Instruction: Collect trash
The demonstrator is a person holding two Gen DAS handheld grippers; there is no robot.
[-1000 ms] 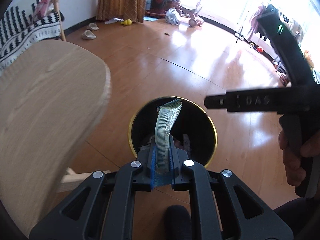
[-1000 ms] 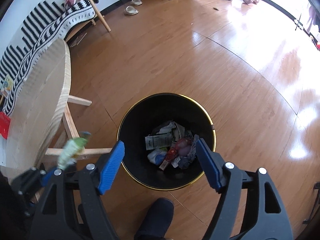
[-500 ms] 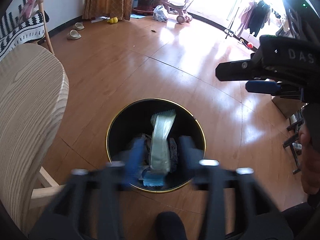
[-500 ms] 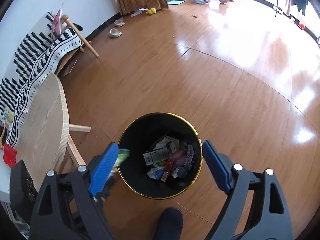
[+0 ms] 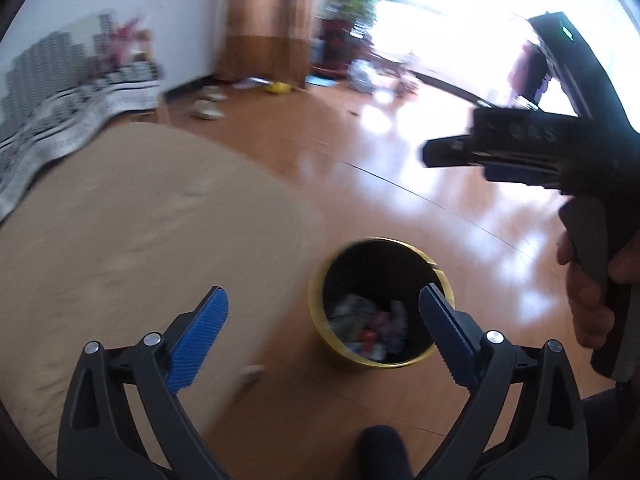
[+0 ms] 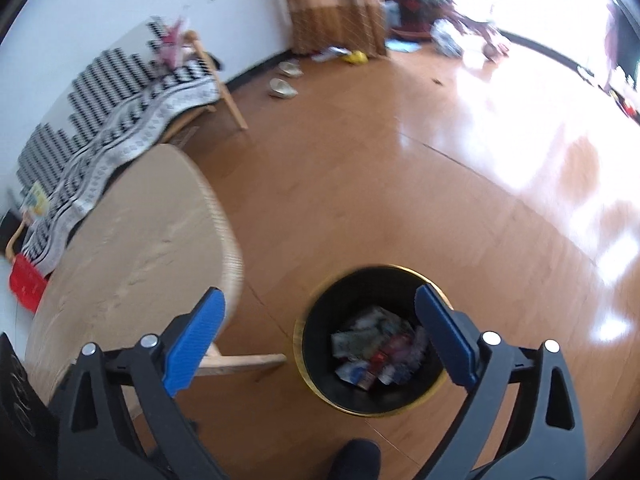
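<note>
A black trash bin with a gold rim (image 5: 320,320) stands on the wooden floor and holds several crumpled wrappers (image 5: 372,328). My left gripper (image 5: 324,320) is open and empty, raised above the bin. My right gripper (image 6: 320,320) is open and empty, also above the bin (image 6: 304,344), where the wrappers (image 6: 376,352) show inside. The right gripper's black body (image 5: 520,152) appears at the right of the left wrist view, held by a hand.
A round light-wood table (image 6: 132,248) stands left of the bin, its leg (image 6: 240,360) near the bin. A striped sofa (image 6: 100,120) is behind it. A red object (image 6: 26,284) lies at the far left. Slippers (image 6: 284,84) lie near the curtain.
My left gripper opened and let go of the green wrapper, which dropped into the bin. Both grippers then rose and tilted up, away from the bin.
</note>
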